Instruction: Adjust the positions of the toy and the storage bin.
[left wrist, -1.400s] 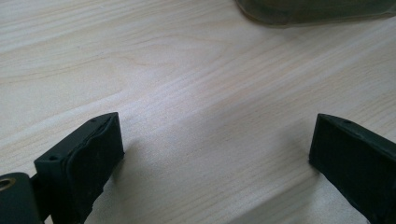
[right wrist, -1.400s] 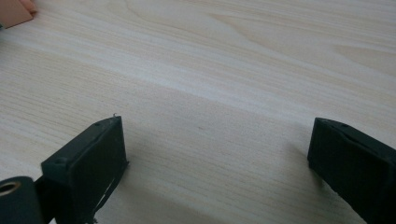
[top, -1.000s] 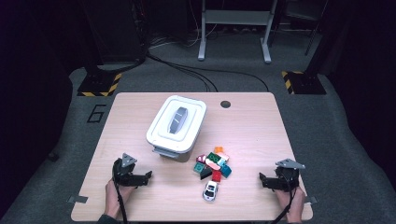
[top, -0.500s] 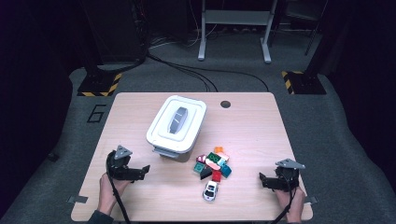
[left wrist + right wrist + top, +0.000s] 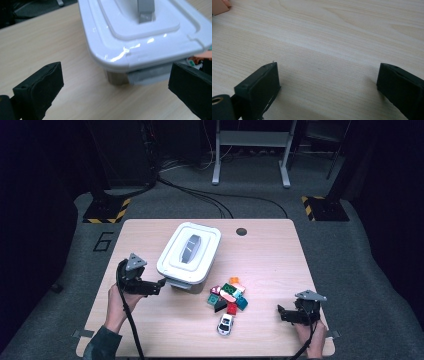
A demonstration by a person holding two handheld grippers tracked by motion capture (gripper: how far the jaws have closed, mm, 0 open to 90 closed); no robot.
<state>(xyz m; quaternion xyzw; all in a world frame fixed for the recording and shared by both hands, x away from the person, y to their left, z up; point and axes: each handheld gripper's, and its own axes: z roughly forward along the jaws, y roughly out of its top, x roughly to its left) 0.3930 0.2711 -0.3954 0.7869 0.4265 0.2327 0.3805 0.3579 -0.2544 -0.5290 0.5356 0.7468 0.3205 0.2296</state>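
**Lidded storage box, near end clip in line with the left gripper**

Set left of centre on the table (image 5: 260, 250), turned at a slight angle: a white lidded storage box (image 5: 189, 254) with a grey carry handle (image 5: 191, 246) lying flat in a recess on the lid. Just off its near left corner, the left gripper (image 5: 159, 285), jaws spread wide and holding nothing, aimed at the box's near end. Seen close in the left gripper view: the glossy white lid (image 5: 150, 37), a grey clip (image 5: 152, 75) under the lid's lip at that end, and a clouded translucent wall (image 5: 116, 78) beneath.

Judged as hard, stiff plastic, smooth and shiny, so likely slippery against flat pads on the rounded corners. Probably light if empty; contents not readable through the wall. Not fragile, though a thin lid may flex and pop if levered at one corner alone. Best holds, by the look of it: the grey clip for unlatching, the folded handle for lifting once raised, or the lid's overhanging rim. Sliding on the wood likely when pushed from one side, so steadying may be wanted.

To the right of the box and nearer the person, a heap of small coloured toys (image 5: 227, 296) and a white toy car (image 5: 225, 324). Well to the right of the box, near the table's front edge, the right gripper (image 5: 283, 314), jaws likewise wide apart over bare wood.

No brand or label readable on the box. On the floor left of the box, beyond the table, a large painted "6" (image 5: 102, 241).
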